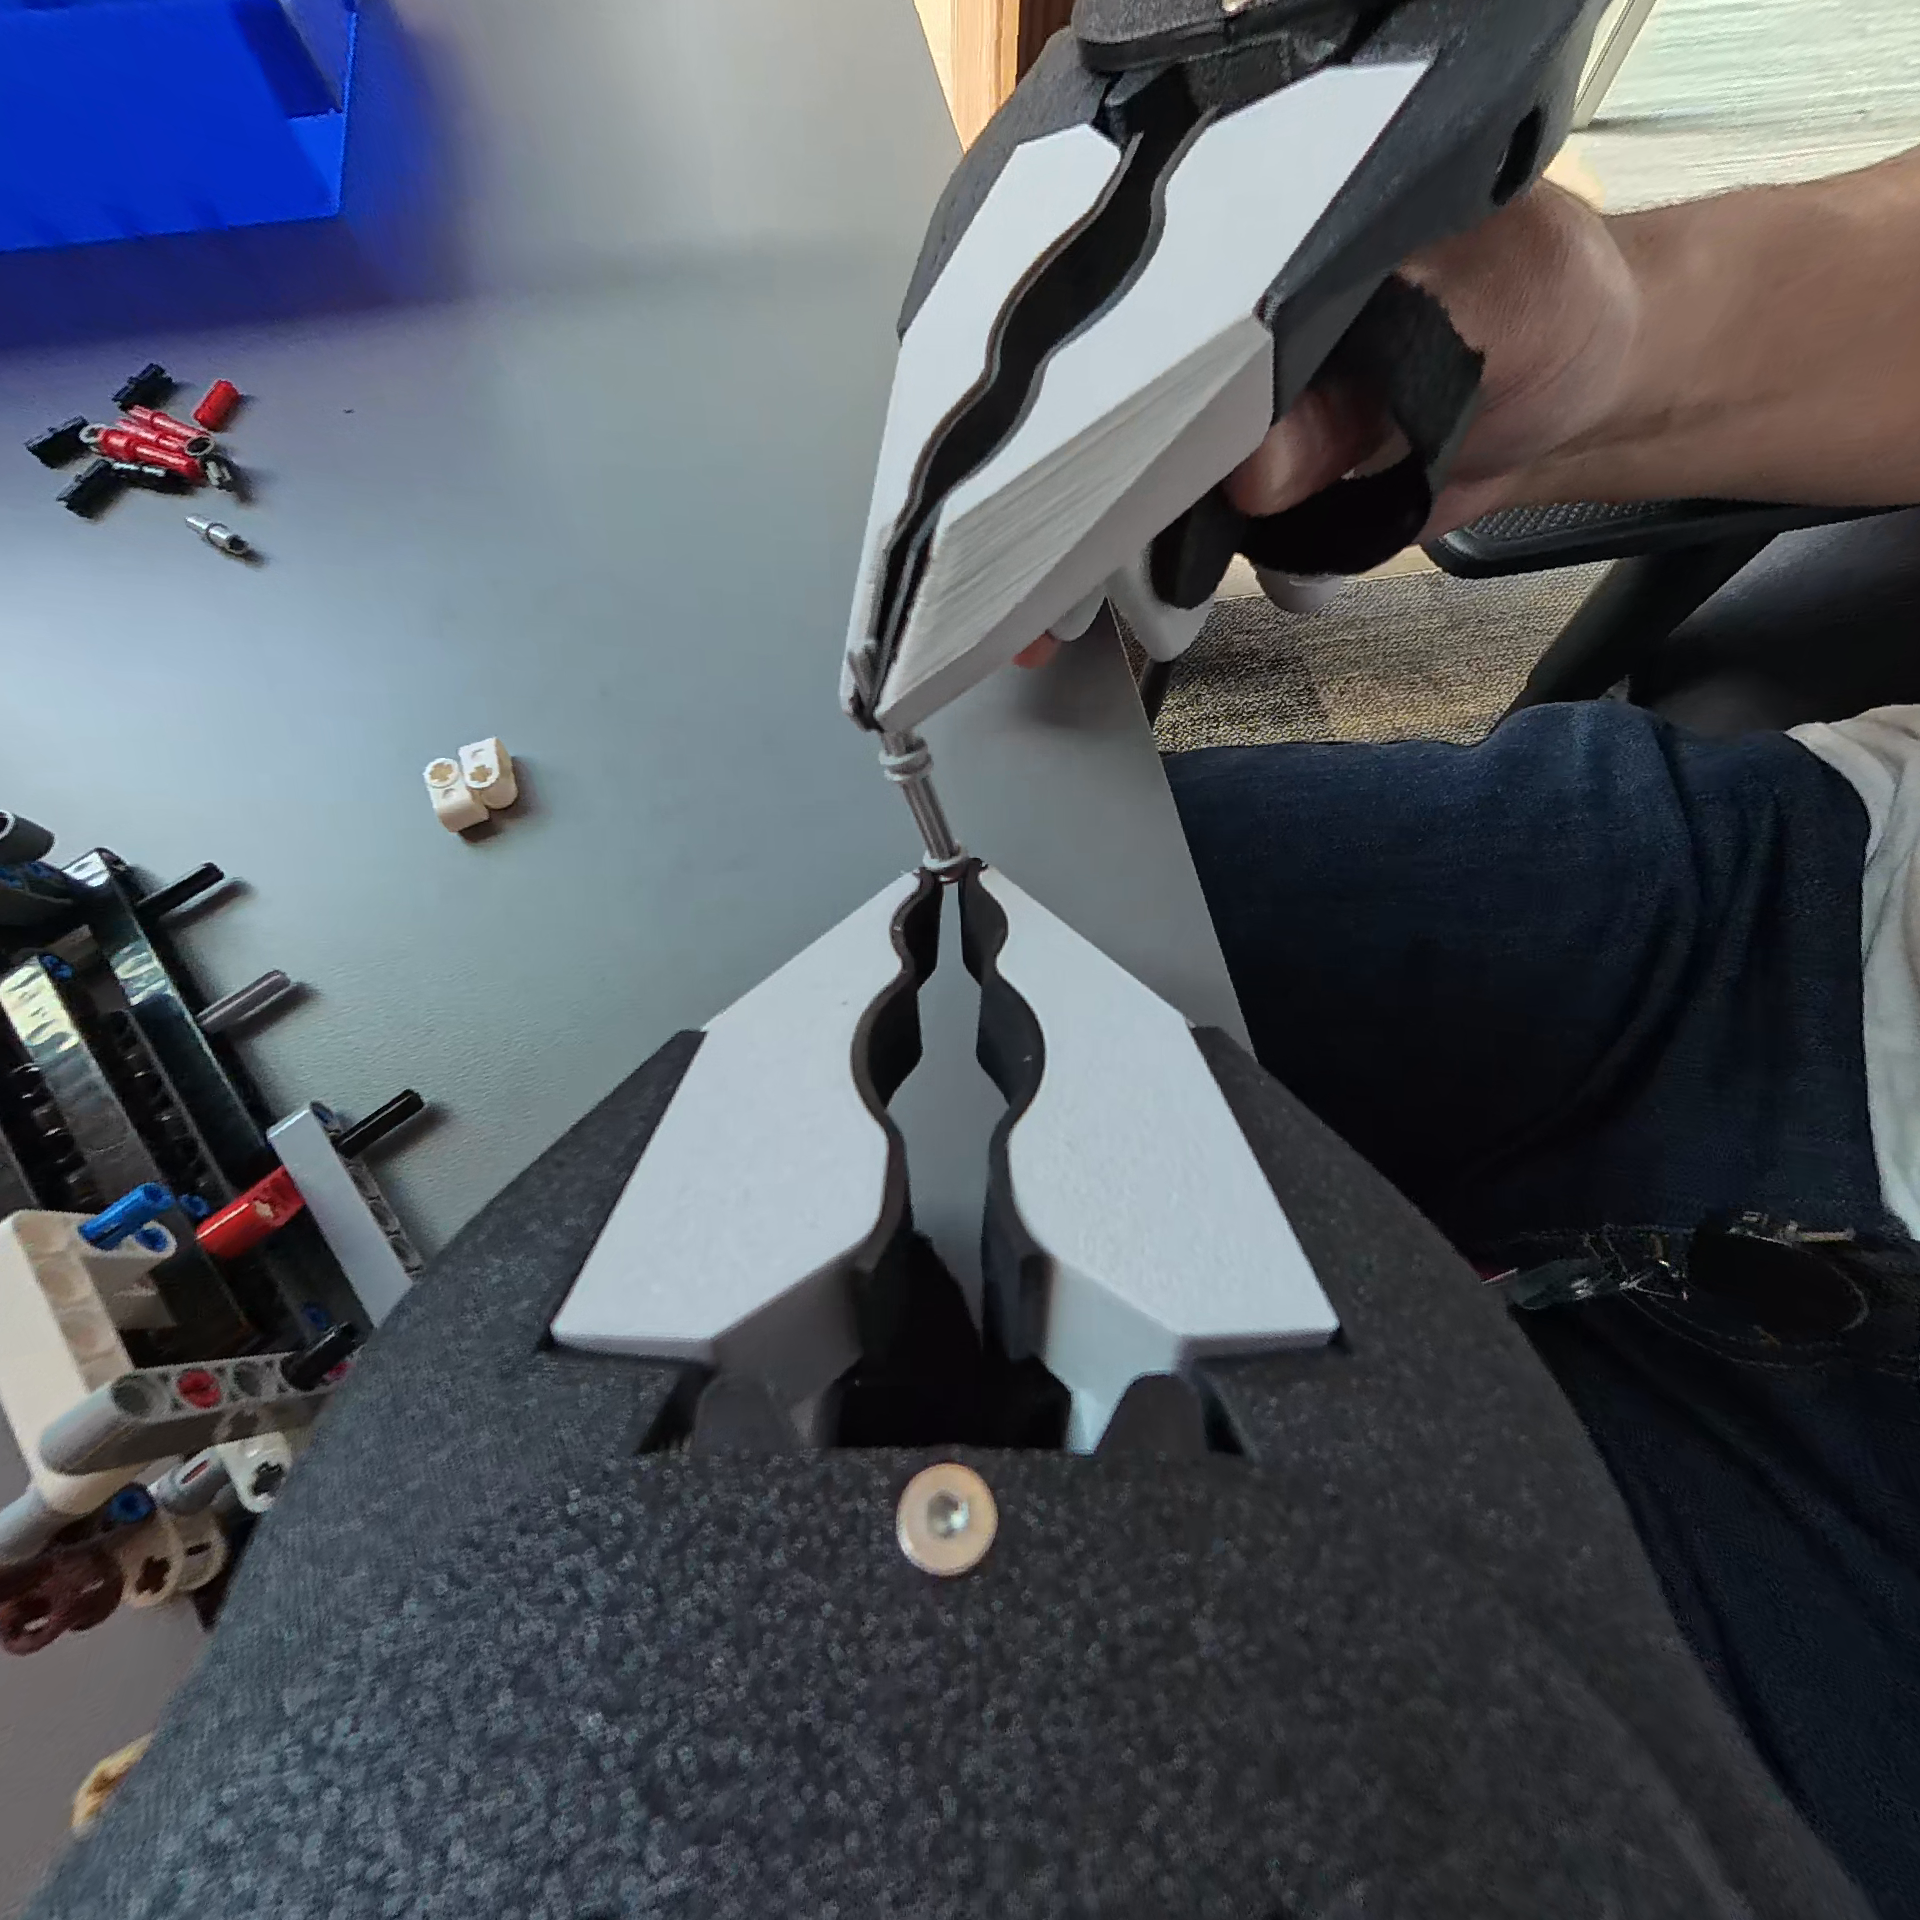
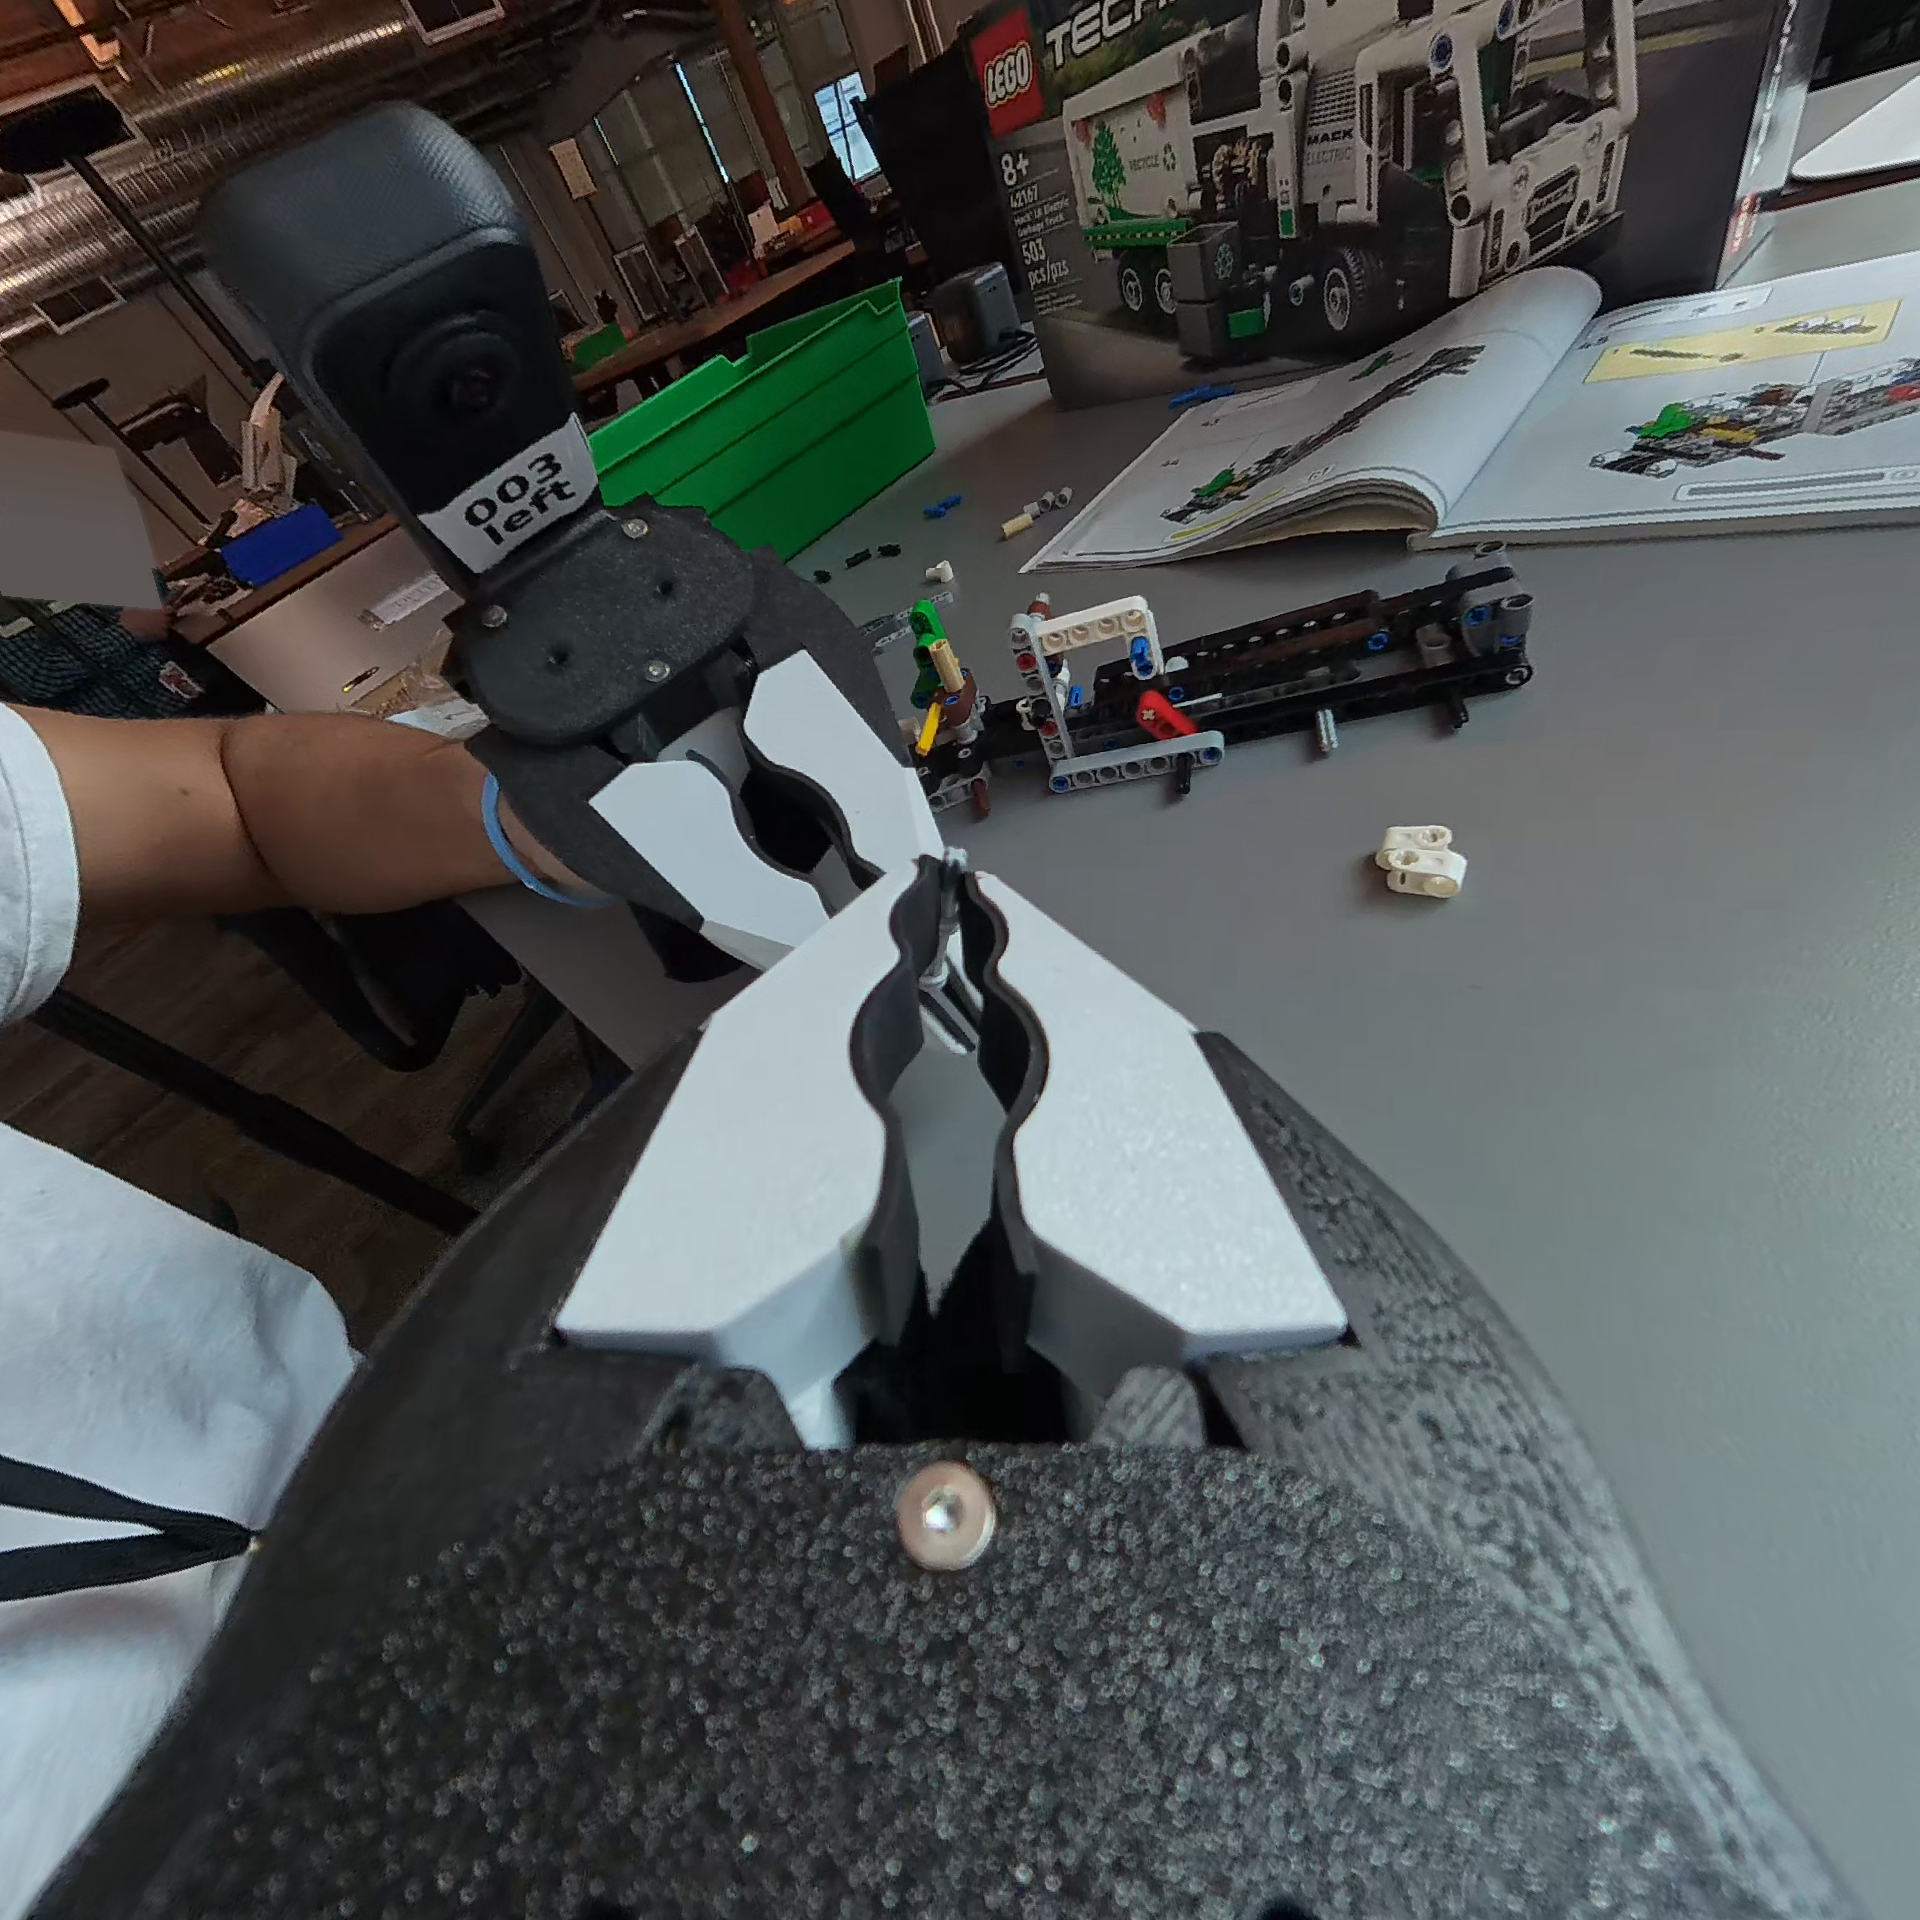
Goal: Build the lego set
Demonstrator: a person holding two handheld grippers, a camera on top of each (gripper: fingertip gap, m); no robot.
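A small grey pin (image 1: 921, 814) hangs in the air over the table's near edge, held at both ends. My left gripper (image 1: 940, 878) is shut on its lower end. My right gripper (image 1: 864, 709) comes down from the upper right and is shut on its ringed upper end. In the right wrist view the pin (image 2: 942, 925) shows between the pads of my right gripper (image 2: 945, 873). My left gripper (image 2: 864, 871) meets it from the left. The long black chassis build (image 2: 1247, 675) lies on the grey table; it also shows in the left wrist view (image 1: 156, 1195).
Two white connectors (image 1: 470, 781) (image 2: 1421, 860) lie loose mid-table. A pile of red and black pins (image 1: 145, 436) sits near a blue bin (image 1: 177, 114). A green bin (image 2: 769, 416), an open instruction booklet (image 2: 1507, 416) and the set's box (image 2: 1299, 177) stand beyond the build. A person's leg (image 1: 1507, 987) is beside the table edge. The grippers' ends are close to 5 centimeters from one another.
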